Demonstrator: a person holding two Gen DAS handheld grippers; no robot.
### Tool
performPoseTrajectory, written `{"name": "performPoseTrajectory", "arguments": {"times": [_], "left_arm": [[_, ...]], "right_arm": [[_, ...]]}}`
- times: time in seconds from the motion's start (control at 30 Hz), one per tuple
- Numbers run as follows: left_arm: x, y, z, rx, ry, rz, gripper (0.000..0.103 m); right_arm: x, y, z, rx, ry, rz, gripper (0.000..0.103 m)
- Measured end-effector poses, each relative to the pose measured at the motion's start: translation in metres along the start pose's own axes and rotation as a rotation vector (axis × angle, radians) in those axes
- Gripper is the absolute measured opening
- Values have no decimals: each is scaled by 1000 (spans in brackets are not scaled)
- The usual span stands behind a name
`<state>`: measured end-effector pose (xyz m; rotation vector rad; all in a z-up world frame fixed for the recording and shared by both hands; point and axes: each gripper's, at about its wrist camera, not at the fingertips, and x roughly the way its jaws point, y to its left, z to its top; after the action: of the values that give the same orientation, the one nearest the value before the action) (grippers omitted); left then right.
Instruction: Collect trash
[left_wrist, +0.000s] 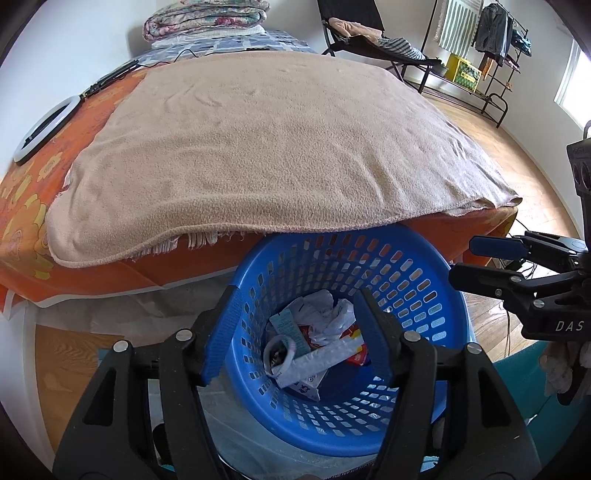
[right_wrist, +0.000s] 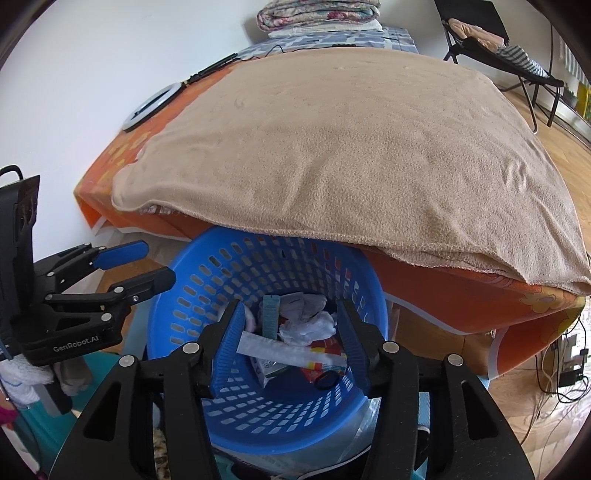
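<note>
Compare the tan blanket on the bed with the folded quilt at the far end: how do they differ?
The tan blanket lies spread flat over the bed, its edge overhanging the blue basket; the folded quilt sits stacked in a thick bundle. The blanket is plain tan, the quilt floral-patterned. Both rest on the bed.

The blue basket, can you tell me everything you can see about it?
The blue basket is round, looks like plastic, and has rows of small slots in its wall. It stands upright on the floor, tucked against the bed's edge, under the overhanging tan blanket. Inside lies trash: crumpled white paper, a pale strip, a small carton, and red and yellow wrappers. Both tongs, left and right, hover open above it, holding nothing. What it stands on is unclear.
</note>
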<state>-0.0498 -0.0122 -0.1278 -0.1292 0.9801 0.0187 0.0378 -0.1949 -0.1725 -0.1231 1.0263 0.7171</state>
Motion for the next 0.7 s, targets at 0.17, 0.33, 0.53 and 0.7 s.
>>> {"name": "performPoseTrajectory", "arguments": {"times": [0.17, 0.33, 0.53, 0.7], "left_arm": [[-3, -2, 4, 4, -8, -1, 67], [-11, -4, 11, 4, -26, -4, 71], [-22, -3, 23, -11, -51, -17, 72], [-35, -5, 35, -9, -89, -21, 77]], "right_arm": [[-6, -2, 3, 10, -24, -15, 65], [-14, -2, 8, 16, -46, -32, 65], [-26, -1, 17, 10, -76, -55, 70], [-39, -2, 27, 6, -108, -67, 71]]}}
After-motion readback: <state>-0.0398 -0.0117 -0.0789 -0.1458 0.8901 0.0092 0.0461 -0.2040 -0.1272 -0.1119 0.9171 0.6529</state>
